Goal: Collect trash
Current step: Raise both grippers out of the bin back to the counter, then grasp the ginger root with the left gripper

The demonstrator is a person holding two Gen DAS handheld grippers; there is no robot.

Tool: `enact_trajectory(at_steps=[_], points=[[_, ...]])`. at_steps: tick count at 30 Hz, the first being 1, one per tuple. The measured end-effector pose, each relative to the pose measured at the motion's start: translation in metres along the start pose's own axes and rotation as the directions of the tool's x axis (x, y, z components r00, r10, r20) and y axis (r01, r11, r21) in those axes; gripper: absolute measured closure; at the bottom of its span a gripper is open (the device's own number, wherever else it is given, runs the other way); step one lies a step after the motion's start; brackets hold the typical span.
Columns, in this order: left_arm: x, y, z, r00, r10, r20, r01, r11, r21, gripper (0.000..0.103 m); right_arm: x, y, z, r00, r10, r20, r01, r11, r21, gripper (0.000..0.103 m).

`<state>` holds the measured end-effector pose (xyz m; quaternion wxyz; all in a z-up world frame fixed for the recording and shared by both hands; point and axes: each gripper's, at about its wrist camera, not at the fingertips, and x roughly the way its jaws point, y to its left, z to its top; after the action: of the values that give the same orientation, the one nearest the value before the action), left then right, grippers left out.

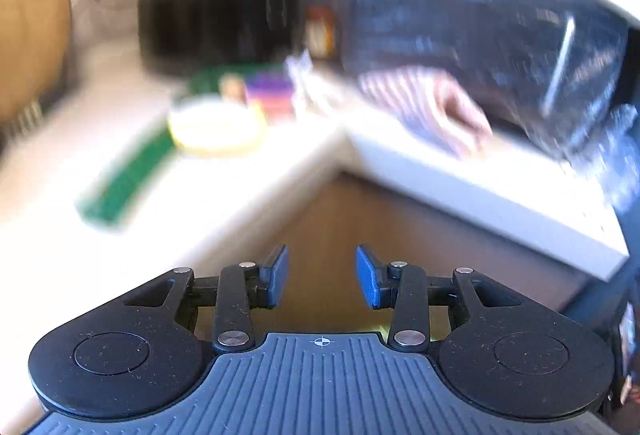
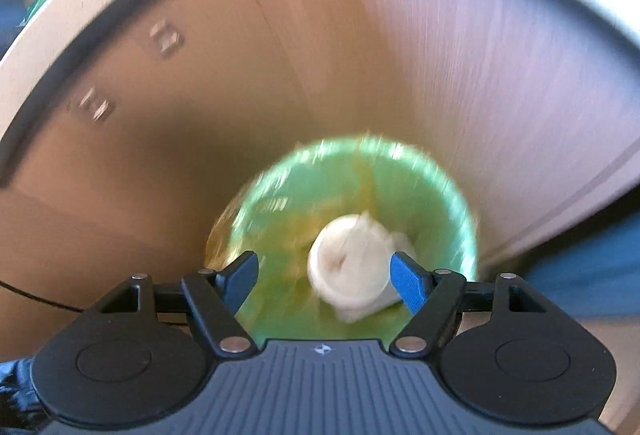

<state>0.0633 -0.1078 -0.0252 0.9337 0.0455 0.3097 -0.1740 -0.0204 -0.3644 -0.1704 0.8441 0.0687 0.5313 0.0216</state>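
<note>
My right gripper (image 2: 325,275) is open above a green-lined trash bin (image 2: 432,195) on the floor beside the table. A white paper cup with a crumpled tissue (image 2: 352,263) lies inside the bin, between and below the fingers; no pad grips it. My left gripper (image 1: 322,277) is open and empty, held low in front of the white table's corner (image 1: 344,139). On the table, blurred, are a yellow-rimmed bowl (image 1: 216,129), a green strip (image 1: 128,179) and a purple pack (image 1: 270,95).
A black appliance (image 1: 220,19) stands at the back of the table. A striped cloth (image 1: 420,95) and a dark patterned fabric (image 1: 480,19) lie to the right. The wooden cabinet side (image 2: 360,55) rises behind the bin. A black cable (image 2: 36,295) runs at left.
</note>
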Motion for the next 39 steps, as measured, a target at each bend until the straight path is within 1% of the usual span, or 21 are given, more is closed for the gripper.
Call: enact_trajectory(at_steps=[1, 3, 4, 5, 7, 8, 10, 11, 15, 16, 18, 20, 21, 22, 23, 24, 28, 32, 36, 37, 39], points=[[-0.006, 0.01, 0.013, 0.999, 0.027, 0.036, -0.028, 0.999, 0.021, 0.06, -0.003, 0.005, 0.008, 0.999, -0.021, 0.025, 0.021, 1.0, -0.016, 0.029], [-0.016, 0.034, 0.036, 0.989, 0.106, 0.1, -0.109, 0.994, 0.031, 0.06, -0.011, 0.017, 0.019, 0.997, -0.043, 0.07, 0.046, 0.998, -0.045, 0.029], [-0.015, 0.05, 0.047, 0.984, 0.144, 0.102, -0.147, 0.989, 0.018, 0.06, -0.015, 0.023, 0.025, 0.995, -0.051, 0.09, 0.057, 0.997, -0.058, 0.029], [-0.012, 0.064, 0.056, 0.98, 0.18, 0.081, -0.18, 0.984, 0.0, 0.061, -0.02, 0.028, 0.03, 0.992, -0.058, 0.109, 0.066, 0.995, -0.07, 0.027], [0.004, 0.092, 0.07, 0.973, 0.233, 0.002, -0.233, 0.972, -0.011, 0.061, -0.03, 0.035, 0.04, 0.986, -0.067, 0.152, 0.082, 0.992, -0.093, 0.021], [0.013, 0.104, 0.076, 0.966, 0.258, -0.028, -0.258, 0.966, 0.003, 0.061, -0.035, 0.039, 0.043, 0.982, -0.07, 0.175, 0.089, 0.991, -0.104, 0.016], [0.027, 0.122, 0.079, 0.95, 0.307, -0.049, -0.305, 0.951, 0.048, 0.061, -0.04, 0.045, 0.05, 0.977, -0.081, 0.199, 0.106, 0.987, -0.118, 0.015], [0.036, 0.129, 0.08, 0.947, 0.314, -0.063, -0.31, 0.948, 0.065, 0.061, -0.041, 0.047, 0.053, 0.977, -0.084, 0.195, 0.109, 0.987, -0.12, 0.015], [0.067, 0.143, 0.072, 0.941, 0.307, -0.144, -0.296, 0.95, 0.093, 0.06, -0.039, 0.056, 0.061, 0.982, -0.091, 0.164, 0.112, 0.986, -0.124, 0.015], [0.075, 0.144, 0.067, 0.942, 0.296, -0.16, -0.285, 0.954, 0.088, 0.06, -0.037, 0.059, 0.062, 0.982, -0.096, 0.162, 0.118, 0.984, -0.134, 0.015], [0.087, 0.149, 0.059, 0.95, 0.25, -0.188, -0.243, 0.968, 0.06, 0.061, -0.035, 0.067, 0.061, 0.982, -0.104, 0.159, 0.129, 0.979, -0.158, 0.015], [0.093, 0.153, 0.053, 0.953, 0.232, -0.197, -0.229, 0.973, 0.037, 0.062, -0.034, 0.074, 0.061, 0.981, -0.109, 0.162, 0.139, 0.973, -0.184, 0.015], [0.095, 0.154, 0.049, 0.952, 0.228, -0.202, -0.226, 0.974, 0.034, 0.064, -0.031, 0.08, 0.062, 0.98, -0.113, 0.165, 0.145, 0.969, -0.198, 0.015], [0.095, 0.154, 0.044, 0.953, 0.224, -0.203, -0.223, 0.974, 0.03, 0.074, -0.031, 0.083, 0.062, 0.979, -0.115, 0.171, 0.15, 0.966, -0.213, 0.015], [0.092, 0.154, 0.041, 0.958, 0.212, -0.193, -0.212, 0.977, 0.018, 0.087, -0.03, 0.086, 0.062, 0.978, -0.116, 0.176, 0.154, 0.962, -0.226, 0.015], [0.087, 0.153, 0.038, 0.96, 0.201, -0.193, -0.205, 0.979, 0.003, 0.088, -0.03, 0.088, 0.064, 0.978, -0.115, 0.176, 0.155, 0.96, -0.233, 0.015], [0.065, 0.152, 0.027, 0.957, 0.205, -0.206, -0.221, 0.974, -0.059, 0.089, -0.032, 0.093, 0.073, 0.978, -0.088, 0.189, 0.132, 0.962, -0.24, 0.015], [0.037, 0.15, 0.007, 0.95, 0.232, -0.209, -0.254, 0.963, -0.089, 0.089, -0.028, 0.1, 0.086, 0.979, -0.063, 0.195, 0.111, 0.963, -0.247, 0.015], [0.006, 0.151, -0.012, 0.938, 0.272, -0.217, -0.303, 0.945, -0.123, 0.089, -0.02, 0.109, 0.094, 0.983, -0.026, 0.182, 0.073, 0.963, -0.259, 0.015], [-0.001, 0.152, -0.015, 0.939, 0.27, -0.212, -0.303, 0.943, -0.141, 0.089, -0.019, 0.11, 0.095, 0.984, -0.016, 0.178, 0.063, 0.963, -0.261, 0.015], [-0.014, 0.154, -0.017, 0.953, 0.231, -0.197, -0.268, 0.945, -0.189, 0.089, -0.017, 0.114, 0.097, 0.985, 0.01, 0.171, 0.037, 0.964, -0.265, 0.015]])
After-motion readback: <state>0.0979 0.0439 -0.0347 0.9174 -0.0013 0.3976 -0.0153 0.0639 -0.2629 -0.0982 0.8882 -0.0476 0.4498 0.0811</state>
